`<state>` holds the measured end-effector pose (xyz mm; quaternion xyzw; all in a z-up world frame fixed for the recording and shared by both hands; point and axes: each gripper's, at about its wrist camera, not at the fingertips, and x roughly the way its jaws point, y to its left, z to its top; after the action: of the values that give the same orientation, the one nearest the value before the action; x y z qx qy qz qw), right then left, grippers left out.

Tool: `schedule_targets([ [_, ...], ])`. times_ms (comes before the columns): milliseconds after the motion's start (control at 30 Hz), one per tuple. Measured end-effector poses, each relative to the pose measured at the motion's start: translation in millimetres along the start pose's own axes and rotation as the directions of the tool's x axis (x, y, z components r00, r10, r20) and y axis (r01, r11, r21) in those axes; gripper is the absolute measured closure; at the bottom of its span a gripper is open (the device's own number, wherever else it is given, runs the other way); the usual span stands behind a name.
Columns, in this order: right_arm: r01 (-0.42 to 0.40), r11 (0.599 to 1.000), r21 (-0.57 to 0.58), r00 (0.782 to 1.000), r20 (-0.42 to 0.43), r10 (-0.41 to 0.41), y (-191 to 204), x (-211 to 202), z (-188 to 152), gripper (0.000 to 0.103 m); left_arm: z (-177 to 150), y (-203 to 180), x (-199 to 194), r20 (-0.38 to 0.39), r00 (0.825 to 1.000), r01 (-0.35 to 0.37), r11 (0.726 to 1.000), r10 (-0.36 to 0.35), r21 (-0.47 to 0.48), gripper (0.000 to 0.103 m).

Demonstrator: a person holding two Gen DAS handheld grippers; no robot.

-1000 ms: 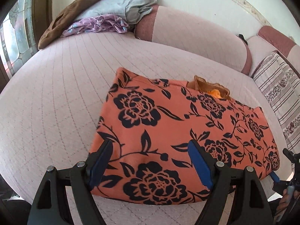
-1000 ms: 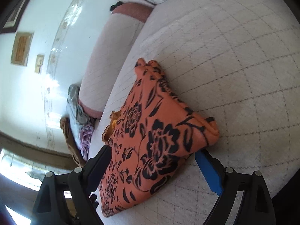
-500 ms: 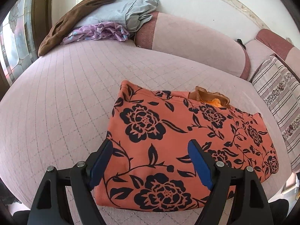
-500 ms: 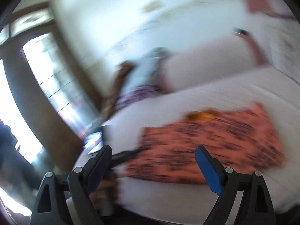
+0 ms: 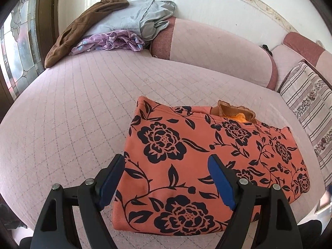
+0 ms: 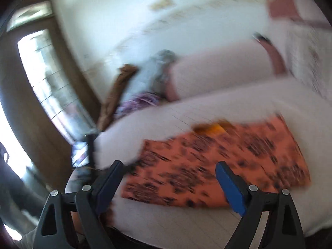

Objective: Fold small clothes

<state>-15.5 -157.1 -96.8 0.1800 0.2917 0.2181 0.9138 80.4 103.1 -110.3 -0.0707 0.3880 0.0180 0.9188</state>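
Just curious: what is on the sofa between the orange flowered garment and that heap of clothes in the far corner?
Nothing: in the left wrist view, only bare quilted sofa cover separates the orange flowered garment from the heap of clothes.

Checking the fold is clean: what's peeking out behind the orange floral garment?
A brown collar with a bright orange lining shows at the far edge of the orange floral garment. Anything beneath is covered.
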Motion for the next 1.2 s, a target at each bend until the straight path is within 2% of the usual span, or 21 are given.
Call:
schedule_targets([
  [33, 0.036, 0.997, 0.074, 0.999, -0.025, -0.034, -27, 4, -7, 0.011, -1, -2, 1, -0.002, 1.0, -0.005, 1.0, 0.005, 0.009, 0.021],
  [100, 0.066, 0.966, 0.249, 0.996, -0.075, -0.049, -83, 12, -22, 0.011, -3, -4, 2, -0.008, 1.0, -0.006, 1.0, 0.006, 0.016, 0.021],
  [200, 0.091, 0.887, 0.453, 0.993, -0.103, -0.05, -144, 19, -40, 0.012, -9, -8, 5, -0.02, 1.0, 0.0, 1.0, 0.0, 0.016, 0.021],
  [233, 0.094, 0.834, 0.544, 0.993, -0.109, -0.04, -168, 21, -48, 0.012, -11, -10, 7, -0.025, 1.0, 0.001, 1.0, 0.0, 0.018, 0.021],
  [333, 0.089, 0.756, 0.649, 0.995, -0.094, -0.037, -202, 23, -57, 0.012, -16, -22, 12, -0.04, 0.999, 0.006, 1.0, -0.005, 0.028, 0.021],
  [467, 0.078, 0.71, 0.699, 0.996, -0.078, -0.033, -225, 28, -57, 0.012, -25, -39, 21, -0.066, 0.998, 0.005, 0.999, -0.002, 0.035, 0.021],
  [667, 0.062, 0.696, 0.715, 0.998, -0.035, -0.054, -244, 36, -43, 0.014, -38, -51, 28, -0.09, 0.996, -0.008, 1.0, 0.01, 0.027, 0.021],
  [733, 0.096, 0.701, 0.707, 0.995, -0.06, -0.076, -249, 39, -39, 0.038, -40, -53, 30, -0.099, 0.995, -0.012, 1.0, 0.015, 0.024, 0.021],
  [767, 0.116, 0.703, 0.702, 0.993, -0.079, -0.085, -246, 45, -38, 0.06, -40, -54, 31, -0.1, 0.995, -0.009, 1.0, 0.012, 0.026, 0.021],
  [800, 0.124, 0.698, 0.705, 0.992, -0.091, -0.084, -249, 48, -39, 0.065, -40, -55, 31, -0.099, 0.995, -0.008, 1.0, 0.01, 0.028, 0.021],
  [867, 0.113, 0.695, 0.71, 0.993, -0.09, -0.07, -253, 48, -42, 0.065, -39, -56, 30, -0.098, 0.995, -0.009, 0.999, 0.012, 0.035, 0.021],
  [933, 0.134, 0.716, 0.685, 0.991, -0.095, -0.095, -248, 45, -39, 0.061, -37, -58, 29, -0.096, 0.995, -0.012, 0.999, 0.017, 0.049, 0.021],
  [1000, 0.134, 0.725, 0.676, 0.991, -0.096, -0.094, -244, 45, -37, 0.032, -33, -59, 25, -0.08, 0.997, -0.014, 0.999, 0.018, 0.05, 0.021],
  [1033, 0.109, 0.734, 0.671, 0.994, -0.079, -0.075, -241, 47, -35, 0.029, -31, -59, 24, -0.073, 0.997, -0.011, 0.999, 0.015, 0.047, 0.021],
  [1100, 0.131, 0.748, 0.651, 0.991, -0.086, -0.098, -236, 48, -32, 0.026, -28, -62, 22, -0.063, 0.998, -0.006, 0.999, 0.008, 0.044, 0.021],
  [1167, 0.108, 0.749, 0.654, 0.994, -0.084, -0.07, -235, 52, -33, 0.026, -27, -67, 24, -0.056, 0.998, 0.001, 0.999, 0.002, 0.052, 0.021],
  [1200, 0.106, 0.748, 0.655, 0.994, -0.087, -0.065, -236, 53, -35, 0.031, -27, -72, 28, -0.063, 0.998, 0.004, 0.998, 0.0, 0.066, 0.021],
])
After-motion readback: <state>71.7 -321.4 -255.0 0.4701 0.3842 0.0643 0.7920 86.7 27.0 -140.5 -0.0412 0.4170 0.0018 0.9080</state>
